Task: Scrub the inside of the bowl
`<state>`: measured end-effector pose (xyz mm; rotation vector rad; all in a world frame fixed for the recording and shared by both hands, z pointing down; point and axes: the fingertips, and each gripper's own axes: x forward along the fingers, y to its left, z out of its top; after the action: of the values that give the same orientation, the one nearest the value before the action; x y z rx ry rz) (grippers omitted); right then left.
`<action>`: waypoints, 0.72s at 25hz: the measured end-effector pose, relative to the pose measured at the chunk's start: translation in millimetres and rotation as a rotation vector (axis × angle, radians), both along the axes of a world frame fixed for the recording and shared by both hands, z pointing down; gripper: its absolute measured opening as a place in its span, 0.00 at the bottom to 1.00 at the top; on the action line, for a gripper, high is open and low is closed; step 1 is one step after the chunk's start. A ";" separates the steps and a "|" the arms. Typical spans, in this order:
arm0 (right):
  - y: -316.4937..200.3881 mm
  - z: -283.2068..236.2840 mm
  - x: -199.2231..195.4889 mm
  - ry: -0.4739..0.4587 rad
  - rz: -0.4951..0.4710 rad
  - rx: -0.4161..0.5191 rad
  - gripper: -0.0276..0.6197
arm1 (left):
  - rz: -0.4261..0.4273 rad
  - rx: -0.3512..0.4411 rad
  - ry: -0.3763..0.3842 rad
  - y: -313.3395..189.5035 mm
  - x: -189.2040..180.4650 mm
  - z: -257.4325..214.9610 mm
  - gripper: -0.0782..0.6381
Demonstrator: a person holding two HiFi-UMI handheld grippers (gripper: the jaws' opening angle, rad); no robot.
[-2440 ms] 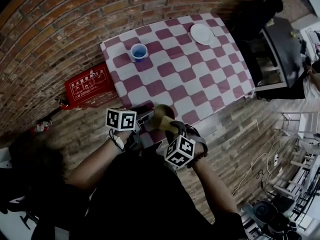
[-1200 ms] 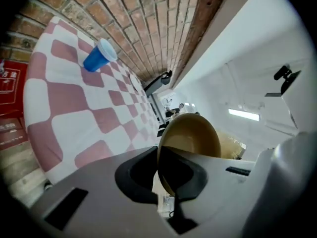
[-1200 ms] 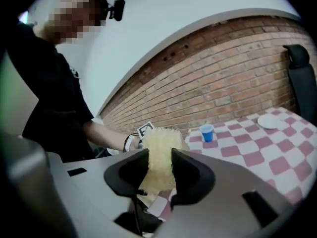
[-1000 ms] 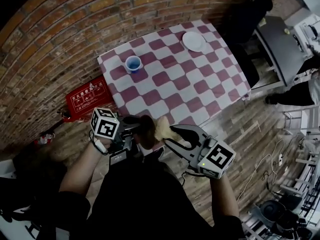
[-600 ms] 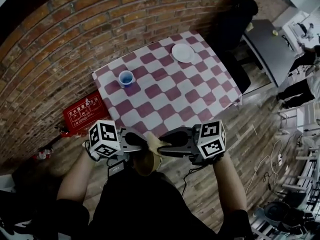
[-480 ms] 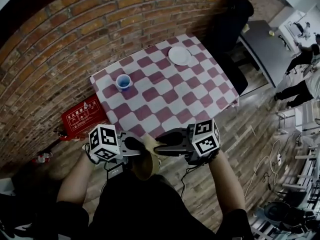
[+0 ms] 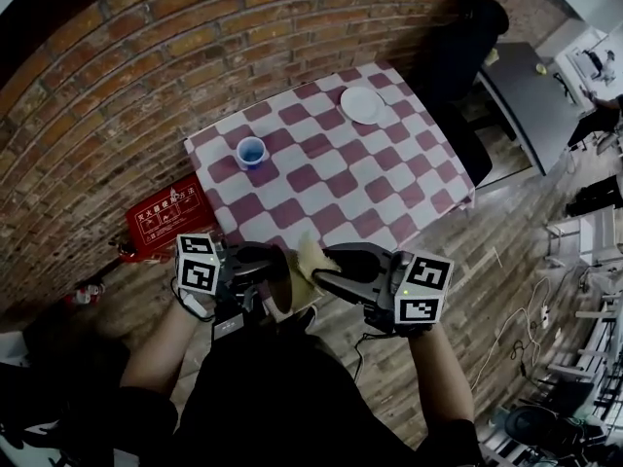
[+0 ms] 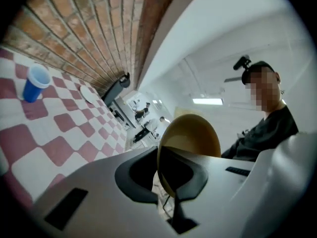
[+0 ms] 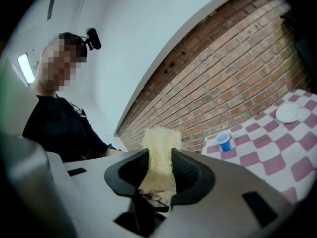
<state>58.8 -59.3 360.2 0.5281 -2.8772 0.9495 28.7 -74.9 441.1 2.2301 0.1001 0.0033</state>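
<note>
In front of my chest, off the table, I hold a tan bowl (image 7: 280, 295) on edge; my left gripper (image 7: 265, 272) is shut on its rim. The left gripper view shows the bowl (image 8: 190, 135) clamped between the jaws, its mouth turned right. My right gripper (image 7: 319, 272) is shut on a pale yellow scrub sponge (image 7: 310, 258) that reaches the bowl's mouth. In the right gripper view the sponge (image 9: 159, 152) sticks up from between the jaws of the right gripper (image 9: 159, 175).
Beyond my hands is a table with a red-and-white checked cloth (image 7: 331, 168). On it stand a blue cup (image 7: 251, 151) at the far left and a white plate (image 7: 362, 105) at the far right. A red box (image 7: 164, 216) lies on the floor by the brick wall.
Both grippers have shifted a little with the bowl and sponge held together. The right gripper's marker cube has rolled from facing up beside the bowl to lower right.
</note>
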 end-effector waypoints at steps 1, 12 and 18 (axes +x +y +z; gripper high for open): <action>-1.2 -0.5 0.3 0.026 0.048 0.028 0.28 | -0.067 -0.049 0.015 -10.0 -2.8 1.9 0.14; -1.3 17.2 -12.7 -0.067 0.447 0.034 0.28 | -0.552 -0.594 0.319 -67.3 -12.0 0.0 0.14; 1.2 43.9 -12.6 -0.354 0.486 -0.287 0.28 | -0.570 -0.532 0.423 -69.6 -18.3 -25.1 0.14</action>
<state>46.1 -58.1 404.1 1.1645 -2.8686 1.6422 10.4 -144.4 416.1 1.6308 -0.2785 -0.7223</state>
